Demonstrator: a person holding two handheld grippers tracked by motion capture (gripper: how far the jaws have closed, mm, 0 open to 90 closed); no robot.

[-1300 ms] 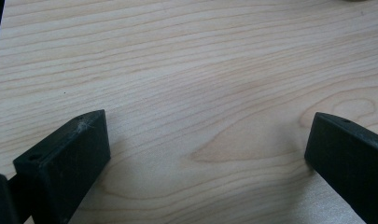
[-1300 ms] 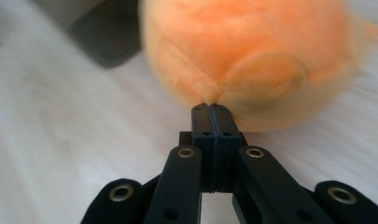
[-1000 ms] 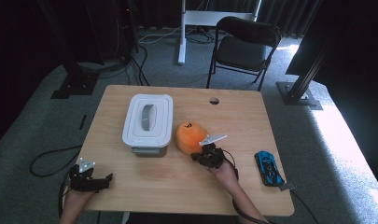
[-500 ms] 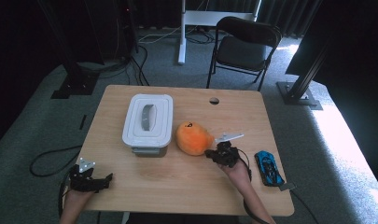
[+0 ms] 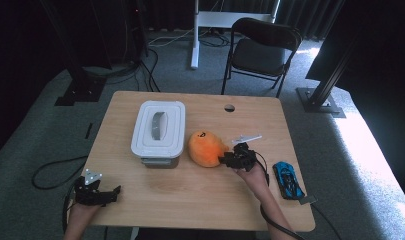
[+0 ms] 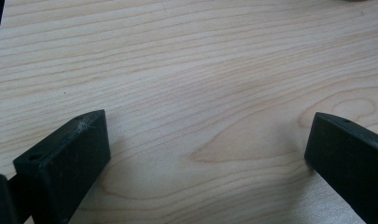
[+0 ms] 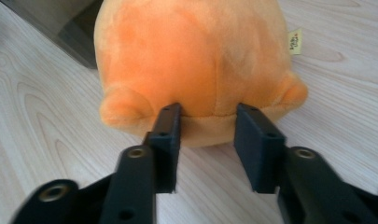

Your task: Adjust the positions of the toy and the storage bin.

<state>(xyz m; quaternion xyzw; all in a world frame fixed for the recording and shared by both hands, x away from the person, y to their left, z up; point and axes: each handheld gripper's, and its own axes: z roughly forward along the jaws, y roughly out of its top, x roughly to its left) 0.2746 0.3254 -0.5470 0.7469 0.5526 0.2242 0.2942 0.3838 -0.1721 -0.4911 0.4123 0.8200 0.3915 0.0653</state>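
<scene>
Our right gripper (image 7: 206,122) has just parted its jaws slightly, releasing the orange plush (image 7: 196,60) now just ahead of them; the left gripper (image 6: 207,154) gapes wide, empty.

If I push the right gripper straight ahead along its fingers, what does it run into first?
The orange plush toy. The right gripper points at its lower edge, fingers just opened, tips at the fabric or nearly so. The white lidded box lies beyond.
</scene>
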